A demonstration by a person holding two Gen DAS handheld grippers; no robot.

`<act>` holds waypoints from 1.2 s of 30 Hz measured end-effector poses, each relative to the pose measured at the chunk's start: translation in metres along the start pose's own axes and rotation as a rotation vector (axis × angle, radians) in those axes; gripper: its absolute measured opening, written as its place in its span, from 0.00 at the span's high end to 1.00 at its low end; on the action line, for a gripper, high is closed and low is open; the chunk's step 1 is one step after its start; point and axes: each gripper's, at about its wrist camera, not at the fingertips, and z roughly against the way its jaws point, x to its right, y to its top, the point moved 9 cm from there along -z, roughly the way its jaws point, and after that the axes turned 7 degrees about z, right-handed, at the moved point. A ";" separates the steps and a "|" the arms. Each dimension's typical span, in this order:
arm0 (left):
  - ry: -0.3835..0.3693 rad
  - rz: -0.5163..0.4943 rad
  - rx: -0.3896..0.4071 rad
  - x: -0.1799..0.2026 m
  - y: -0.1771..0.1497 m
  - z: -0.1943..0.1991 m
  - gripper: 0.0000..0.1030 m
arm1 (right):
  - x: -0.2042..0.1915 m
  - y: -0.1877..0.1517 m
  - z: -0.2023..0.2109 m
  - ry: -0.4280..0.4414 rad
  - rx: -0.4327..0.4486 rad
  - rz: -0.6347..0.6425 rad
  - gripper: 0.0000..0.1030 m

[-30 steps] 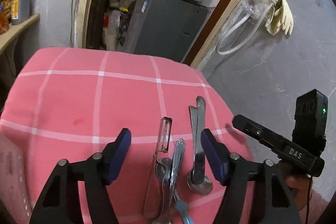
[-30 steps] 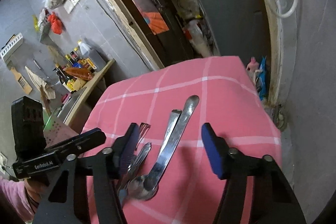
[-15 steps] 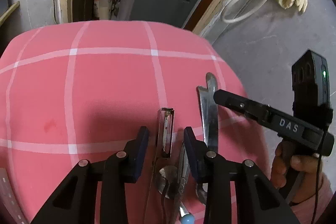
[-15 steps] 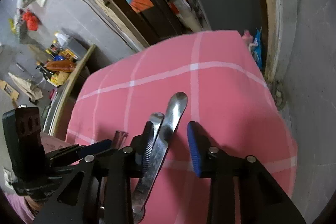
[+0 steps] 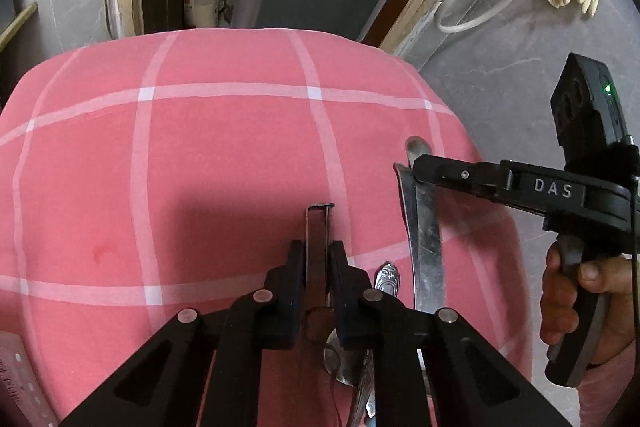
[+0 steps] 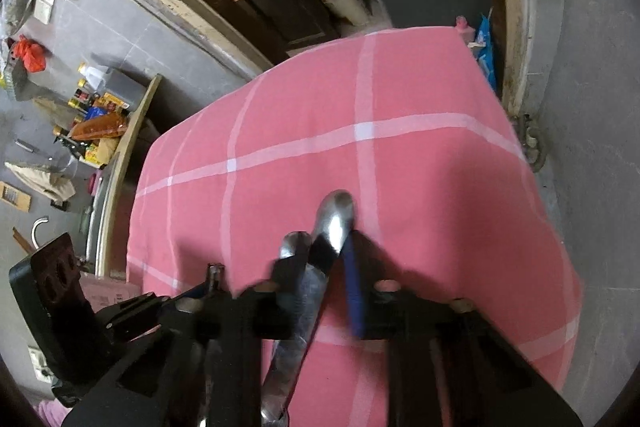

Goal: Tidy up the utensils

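Tongs both clamped: your left gripper pinches the slim peeler; your right gripper bites two spoon handles together, all low over the pink checked cloth. Risk: lifting two handles at once could let one slip free and clatter down. Farther right, the other tool's arm reads "DAS".

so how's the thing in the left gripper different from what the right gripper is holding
The left gripper is shut on a slim peeler with a squared, open-frame end. The right gripper is shut on a pair of spoon handles, broader, solid and round-tipped. The peeler is a single piece; the spoon handles are two, overlapping. Both are shiny metal, pointing away over the pink checked cloth.
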 end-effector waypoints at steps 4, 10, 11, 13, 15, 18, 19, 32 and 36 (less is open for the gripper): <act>-0.035 0.012 0.011 -0.001 -0.002 0.004 0.88 | 0.001 -0.002 0.004 0.075 0.036 -0.066 0.97; -0.061 0.026 0.058 -0.005 -0.004 0.020 0.88 | -0.009 -0.005 0.023 0.106 0.139 -0.056 0.98; -0.063 0.029 0.073 -0.006 -0.005 0.025 0.88 | -0.011 -0.005 0.027 0.101 0.159 -0.046 0.98; -0.069 0.034 0.094 -0.005 -0.003 0.032 0.88 | -0.014 -0.003 0.036 0.107 0.188 -0.038 0.98; -0.063 0.025 0.132 -0.002 -0.001 0.042 0.88 | -0.019 -0.003 0.053 0.104 0.237 -0.015 0.98; -0.074 0.012 0.194 0.004 0.003 0.062 0.88 | -0.028 0.001 0.076 0.095 0.301 0.029 0.98; -0.075 0.007 0.215 0.006 0.005 0.069 0.88 | -0.029 0.003 0.082 0.096 0.316 0.039 0.98; -0.096 -0.043 0.450 0.024 0.028 0.167 0.88 | -0.096 0.015 0.196 0.078 0.599 0.215 0.98; -0.105 -0.039 0.522 0.027 0.033 0.205 0.88 | -0.125 0.016 0.228 0.075 0.673 0.260 0.98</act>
